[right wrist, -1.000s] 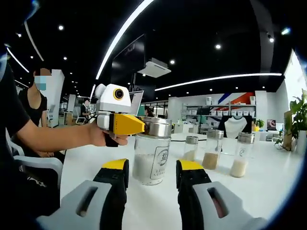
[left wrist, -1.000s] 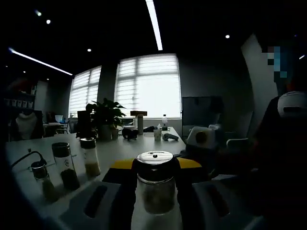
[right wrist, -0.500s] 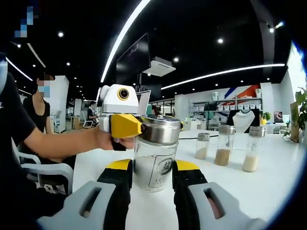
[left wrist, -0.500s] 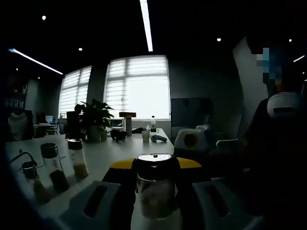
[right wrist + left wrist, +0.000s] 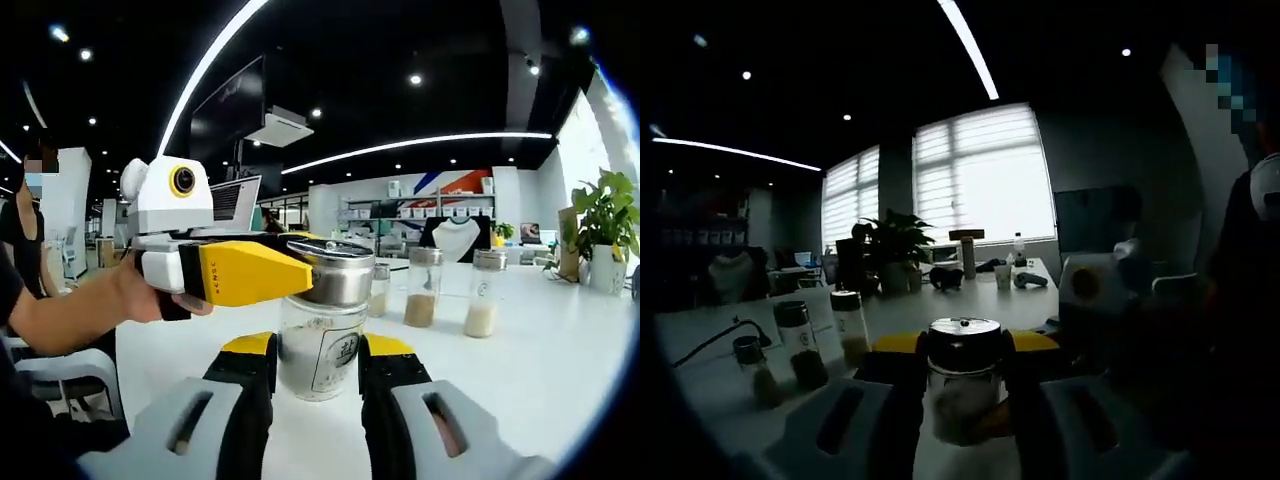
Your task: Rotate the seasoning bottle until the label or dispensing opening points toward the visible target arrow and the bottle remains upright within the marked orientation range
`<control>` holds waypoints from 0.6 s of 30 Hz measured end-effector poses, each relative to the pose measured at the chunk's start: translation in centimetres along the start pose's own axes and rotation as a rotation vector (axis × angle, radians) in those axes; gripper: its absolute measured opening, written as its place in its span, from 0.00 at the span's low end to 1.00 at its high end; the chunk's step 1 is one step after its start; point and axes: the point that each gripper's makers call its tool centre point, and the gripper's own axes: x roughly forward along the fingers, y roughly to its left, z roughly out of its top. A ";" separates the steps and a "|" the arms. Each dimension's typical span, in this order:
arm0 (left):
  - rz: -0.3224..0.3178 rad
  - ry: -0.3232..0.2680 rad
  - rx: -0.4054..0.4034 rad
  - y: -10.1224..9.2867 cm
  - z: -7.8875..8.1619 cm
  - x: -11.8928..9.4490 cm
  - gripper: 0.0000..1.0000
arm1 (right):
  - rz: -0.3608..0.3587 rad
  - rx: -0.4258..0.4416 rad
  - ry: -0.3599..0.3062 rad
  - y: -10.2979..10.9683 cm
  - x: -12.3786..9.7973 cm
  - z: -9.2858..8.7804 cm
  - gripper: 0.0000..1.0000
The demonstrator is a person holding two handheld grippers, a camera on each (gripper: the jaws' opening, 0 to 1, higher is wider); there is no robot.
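In the left gripper view, the seasoning bottle (image 5: 962, 392) stands upright on the white counter (image 5: 715, 375) between the left gripper (image 5: 960, 345)'s yellow-tipped jaws, which sit close against its steel lid (image 5: 963, 344). They appear shut on the lid. Three more spice jars (image 5: 803, 345) stand well apart to the left, and a potted plant (image 5: 895, 250) sits farther back before the bright windows.

In the right gripper view, the right gripper (image 5: 318, 352) has its jaws pressed to either side of the bottle's glass body (image 5: 320, 348), low down near the base, seemingly gripping it. The left gripper comes in from the left, held by a hand (image 5: 135, 292), its yellow jaw lying along the lid. A printed label faces this camera. No target arrow can be made out.

The bottle looks like rigid glass with a smooth metal cap: moderately light, slippery and breakable, so a firm, level hold low on the body with a second hold at the lid seems sensible to keep it upright while turning.

Compared with the picture half a second earlier, the left gripper reaches further across the lid, and the background has shifted in both views, which is camera movement.
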 end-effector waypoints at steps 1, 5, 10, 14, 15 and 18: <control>0.007 0.000 -0.002 0.1 0.0 0.0 0.32 | -0.009 -0.005 0.003 0.0 0.1 -0.1 0.30; 0.067 0.013 -0.015 0.6 -0.5 0.1 0.32 | -0.066 -0.050 0.035 -0.3 0.2 -0.5 0.30; 0.081 0.007 -0.019 0.6 -0.5 -0.1 0.32 | -0.075 -0.115 0.041 -0.2 -0.1 -0.6 0.31; -0.022 0.015 -0.038 0.0 -0.4 -0.8 0.32 | 0.085 -0.146 -0.011 1.1 -0.4 -0.2 0.32; -0.047 0.007 -0.060 -0.1 -0.2 -1.0 0.32 | 0.113 -0.145 -0.022 1.3 -0.5 -0.1 0.32; -0.136 -0.049 -0.113 -0.4 0.6 -1.7 0.32 | 0.196 -0.150 -0.067 2.1 -1.1 0.8 0.32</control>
